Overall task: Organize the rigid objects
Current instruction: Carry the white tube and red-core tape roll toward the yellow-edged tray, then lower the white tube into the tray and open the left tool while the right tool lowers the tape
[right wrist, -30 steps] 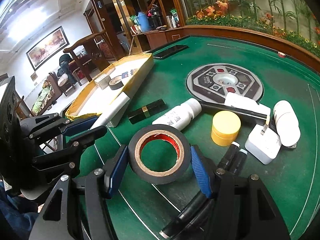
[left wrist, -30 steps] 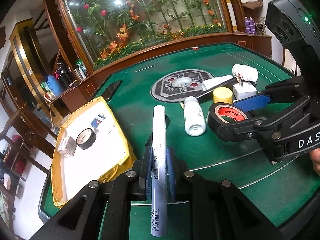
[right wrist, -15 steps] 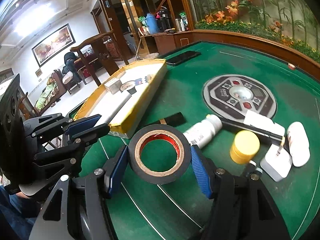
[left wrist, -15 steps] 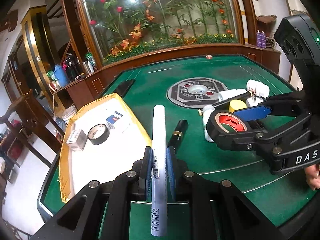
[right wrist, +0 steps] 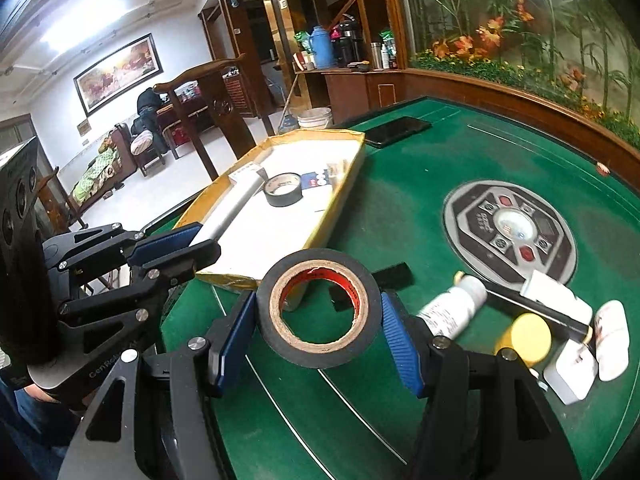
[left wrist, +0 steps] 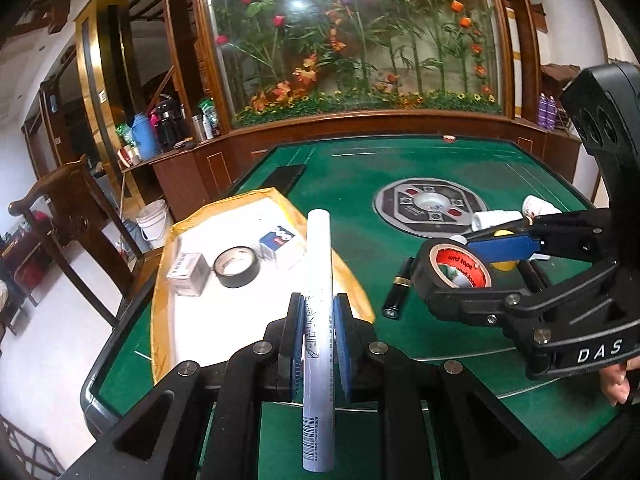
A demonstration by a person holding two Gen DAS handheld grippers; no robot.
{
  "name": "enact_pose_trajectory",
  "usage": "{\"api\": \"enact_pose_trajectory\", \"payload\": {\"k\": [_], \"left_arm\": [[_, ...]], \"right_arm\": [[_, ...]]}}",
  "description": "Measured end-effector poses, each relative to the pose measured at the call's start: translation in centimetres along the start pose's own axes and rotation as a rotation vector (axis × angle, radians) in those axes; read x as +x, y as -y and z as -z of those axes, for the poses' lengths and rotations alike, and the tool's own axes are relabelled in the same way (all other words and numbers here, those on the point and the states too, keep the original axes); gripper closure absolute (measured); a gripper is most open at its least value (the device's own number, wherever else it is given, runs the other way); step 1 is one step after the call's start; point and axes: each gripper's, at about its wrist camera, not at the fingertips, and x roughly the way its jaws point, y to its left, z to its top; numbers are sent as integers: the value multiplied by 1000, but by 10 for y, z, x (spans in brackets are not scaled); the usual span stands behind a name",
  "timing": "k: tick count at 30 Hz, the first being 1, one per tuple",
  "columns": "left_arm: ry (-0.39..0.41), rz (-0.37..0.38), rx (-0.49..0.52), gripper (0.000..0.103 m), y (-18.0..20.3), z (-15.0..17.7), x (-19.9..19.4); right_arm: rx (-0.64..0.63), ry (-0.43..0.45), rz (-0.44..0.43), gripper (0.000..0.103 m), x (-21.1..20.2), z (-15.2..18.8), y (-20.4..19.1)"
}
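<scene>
At the bottom centre of my left view, my left gripper (left wrist: 318, 340) is clamped on a long white cylindrical tube (left wrist: 318, 320) with printed text and a barcode, pointing up-frame over the yellow-rimmed white tray (left wrist: 192, 344). My right gripper (right wrist: 318, 334) squeezes a black roll of tape with a red-printed cardboard core (right wrist: 318, 312), low in the centre of its view. Further up-frame, a second black tape roll (left wrist: 236, 266) lies in the tray between two small boxes on the green felt table (left wrist: 360, 184).
</scene>
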Motion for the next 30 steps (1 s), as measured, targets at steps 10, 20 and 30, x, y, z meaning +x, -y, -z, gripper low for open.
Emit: {"api": "enact_pose_trajectory", "payload": {"k": [10, 20, 30], "left_arm": [[2, -31, -56, 88, -26, 2, 6], [-41, -59, -157, 88, -68, 5, 32], [-124, -39, -336, 88, -121, 9, 72]], "right_arm": [[-35, -10, -14, 41, 12, -13, -18], [-61, -54, -33, 41, 43, -35, -39], [-75, -140, 9, 41, 104, -64, -53]]}}
